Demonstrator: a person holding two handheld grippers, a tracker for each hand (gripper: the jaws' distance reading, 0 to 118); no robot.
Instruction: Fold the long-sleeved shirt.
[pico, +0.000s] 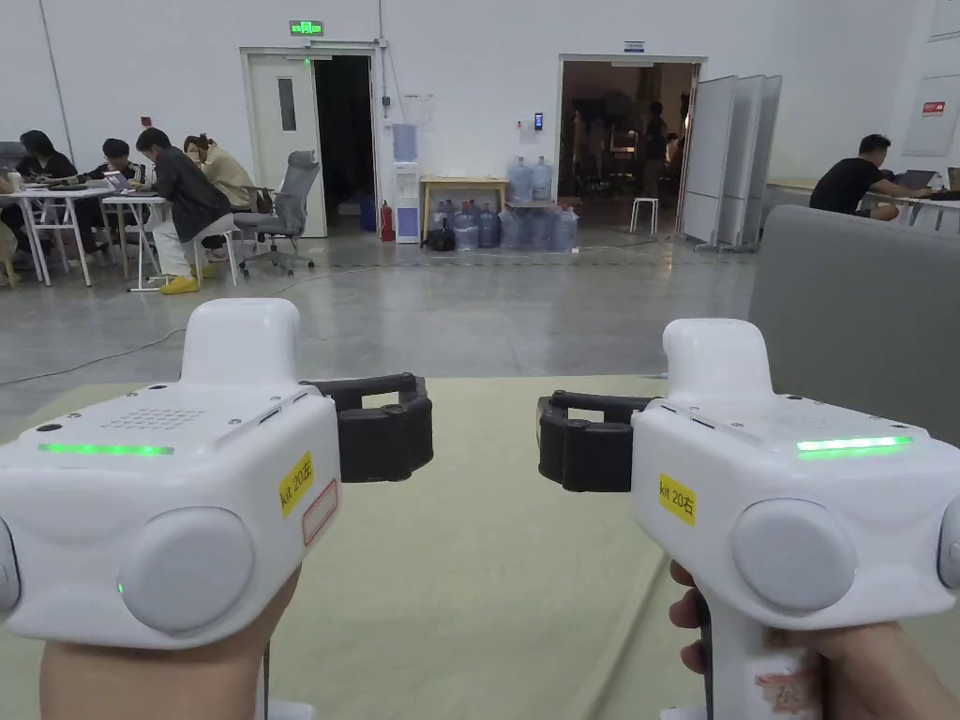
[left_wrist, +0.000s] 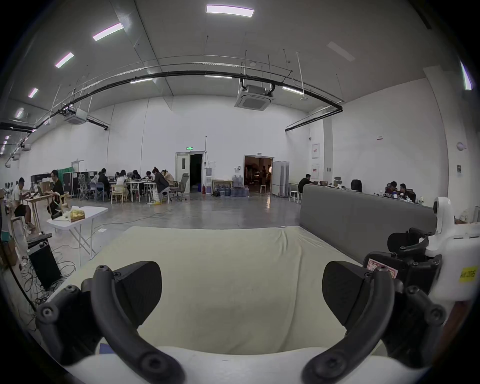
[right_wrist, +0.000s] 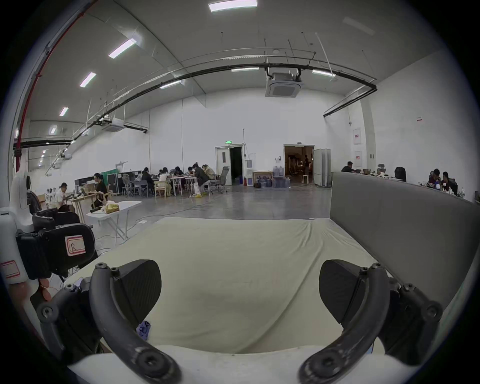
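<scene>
The long-sleeved shirt cannot be made out ahead of either open-jawed white handheld left gripper (left_wrist: 241, 293) or right gripper (right_wrist: 240, 291), both level over the pale cloth-covered table (pico: 487, 562).

The head view looks from behind both grippers, level across the pale surface (pico: 469, 581) toward the far doorways, while each gripper view sits low just above that surface (left_wrist: 233, 272), facing the same doorways, all three sharing the surface and the grey partition (right_wrist: 389, 220) beside it.
</scene>
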